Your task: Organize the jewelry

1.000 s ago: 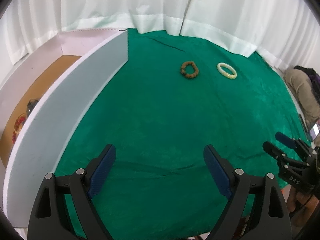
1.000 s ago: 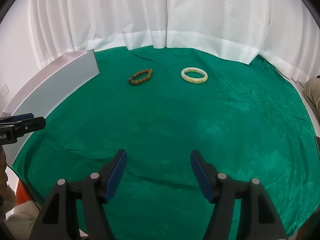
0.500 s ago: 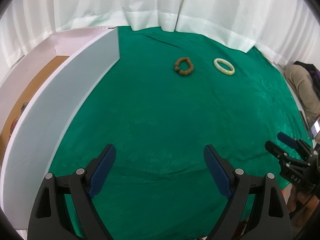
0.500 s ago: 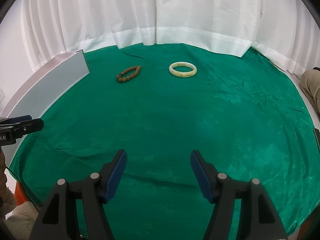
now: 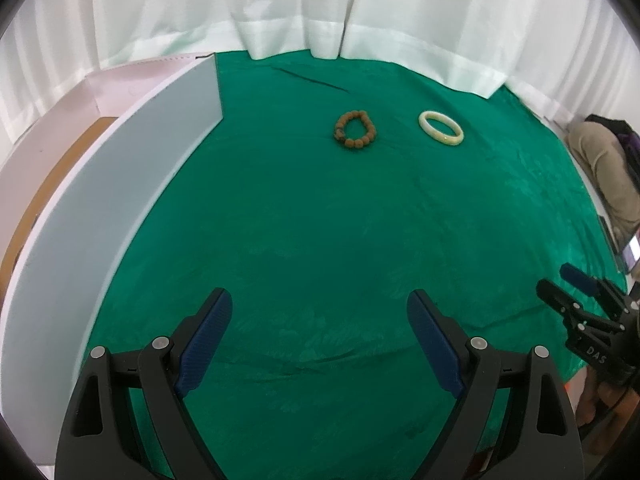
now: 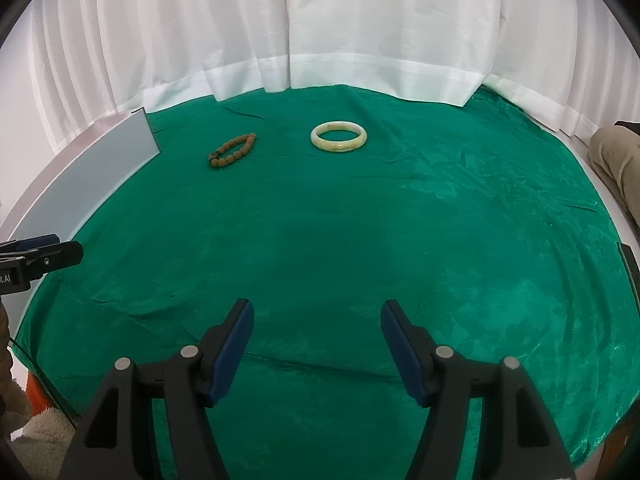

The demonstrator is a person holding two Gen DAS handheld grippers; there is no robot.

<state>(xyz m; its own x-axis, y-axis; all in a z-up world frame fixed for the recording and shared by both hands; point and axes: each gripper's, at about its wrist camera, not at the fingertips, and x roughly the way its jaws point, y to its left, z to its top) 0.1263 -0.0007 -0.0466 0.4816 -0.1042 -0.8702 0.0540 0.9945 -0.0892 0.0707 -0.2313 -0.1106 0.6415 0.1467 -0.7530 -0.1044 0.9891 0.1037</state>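
Left tool (image 5: 319,312) open, empty; right tool (image 6: 317,322) open, empty.

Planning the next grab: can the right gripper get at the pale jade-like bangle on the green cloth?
Probably yes. The right gripper is open and empty, and only bare green cloth lies between it and the pale bangle, which sits apart from the brown bead bracelet.

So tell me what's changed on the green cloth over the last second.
Little. Both views have drifted slightly; nothing was taken hold of or let go. The bead bracelet and pale bangle lie where they were, apart. Left gripper and right gripper stay open and empty.
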